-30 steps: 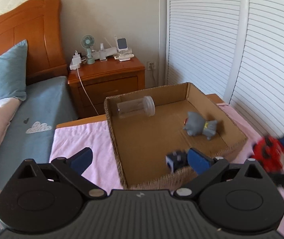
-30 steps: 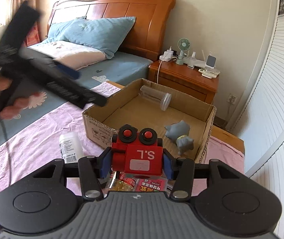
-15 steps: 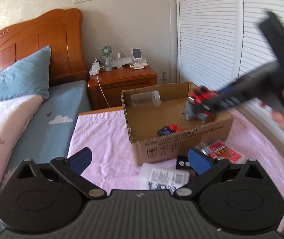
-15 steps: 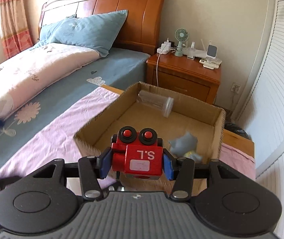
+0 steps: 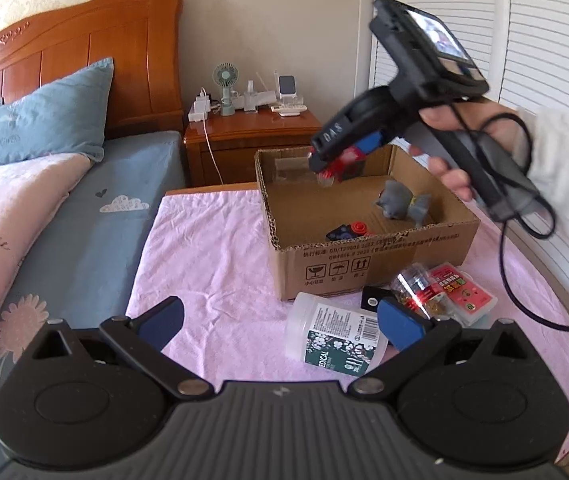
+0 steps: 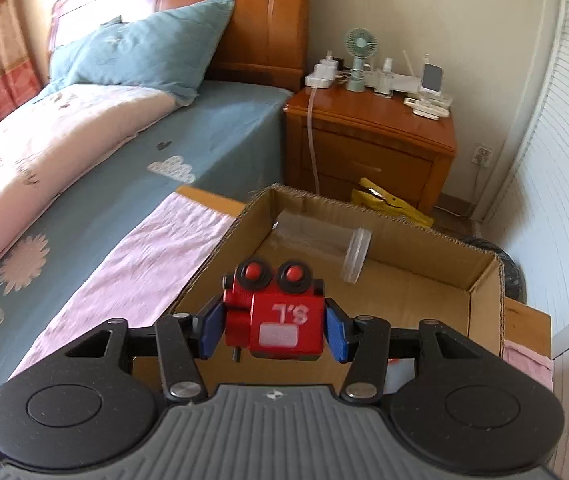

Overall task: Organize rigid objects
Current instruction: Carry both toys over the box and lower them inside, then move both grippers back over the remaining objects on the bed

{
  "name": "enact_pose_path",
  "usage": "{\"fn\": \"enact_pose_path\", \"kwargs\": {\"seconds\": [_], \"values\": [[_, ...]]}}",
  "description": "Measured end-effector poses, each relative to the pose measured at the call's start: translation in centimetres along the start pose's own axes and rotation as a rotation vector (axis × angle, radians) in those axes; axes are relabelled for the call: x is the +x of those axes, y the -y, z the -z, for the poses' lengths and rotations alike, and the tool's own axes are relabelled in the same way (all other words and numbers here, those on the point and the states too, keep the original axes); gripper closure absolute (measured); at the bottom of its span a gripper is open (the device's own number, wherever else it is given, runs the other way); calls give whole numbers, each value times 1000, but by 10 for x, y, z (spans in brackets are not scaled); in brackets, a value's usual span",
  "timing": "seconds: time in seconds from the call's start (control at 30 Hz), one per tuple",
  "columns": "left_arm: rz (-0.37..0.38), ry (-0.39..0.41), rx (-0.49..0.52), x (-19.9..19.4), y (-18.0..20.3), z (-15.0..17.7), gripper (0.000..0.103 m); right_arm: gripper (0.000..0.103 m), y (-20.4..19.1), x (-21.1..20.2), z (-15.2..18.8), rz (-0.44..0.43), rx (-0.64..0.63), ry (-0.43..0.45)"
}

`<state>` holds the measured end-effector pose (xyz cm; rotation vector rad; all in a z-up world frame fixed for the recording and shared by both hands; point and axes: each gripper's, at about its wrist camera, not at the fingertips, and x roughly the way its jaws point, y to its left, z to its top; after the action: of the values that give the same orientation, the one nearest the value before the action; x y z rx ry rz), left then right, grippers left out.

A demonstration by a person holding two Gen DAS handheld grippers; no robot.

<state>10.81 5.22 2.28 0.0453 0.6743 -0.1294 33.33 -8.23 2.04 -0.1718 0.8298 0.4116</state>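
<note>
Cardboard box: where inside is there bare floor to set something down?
In the cardboard box, bare floor lies between the clear jar at the back wall and the grey toy. The front-right corner is crowded by the grey toy and a dark toy.

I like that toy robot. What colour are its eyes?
Red, set in black rings, on the toy robot; the right wrist view shows them best.

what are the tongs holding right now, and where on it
The right tongs have the red toy robot between their pads at its two sides, over the box; the jaws are opening, so the hold is letting go. The left tongs hold nothing.
</note>
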Motion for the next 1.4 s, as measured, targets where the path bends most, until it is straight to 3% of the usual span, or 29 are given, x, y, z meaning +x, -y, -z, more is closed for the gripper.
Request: {"fn": "enact_pose_path", "kwargs": {"seconds": [0.03,0.1,0.13,0.4,0.77,0.93,1.17,1.4], "values": [[2,-7,0,2,0,0,1,31,1,3,-2,19,6,-8],[7,-16,4,3,2,1,1,5,1,1,-1,55,13,4],[13,-18,6,4,2,1,1,3,1,-3,1,54,11,17],[36,-33,9,-2,12,3,1,0,3,-34,25,95,32,-13],[62,-39,10,-5,15,10,1,0,7,-72,85,134,114,-69],[59,-66,13,0,15,17,1,0,24,-62,108,152,219,-107],[53,-84,2,7,10,21,1,0,53,-42,139,247,353,-163],[70,-108,9,18,12,22,1,0,57,-28,151,241,356,-190]]}}
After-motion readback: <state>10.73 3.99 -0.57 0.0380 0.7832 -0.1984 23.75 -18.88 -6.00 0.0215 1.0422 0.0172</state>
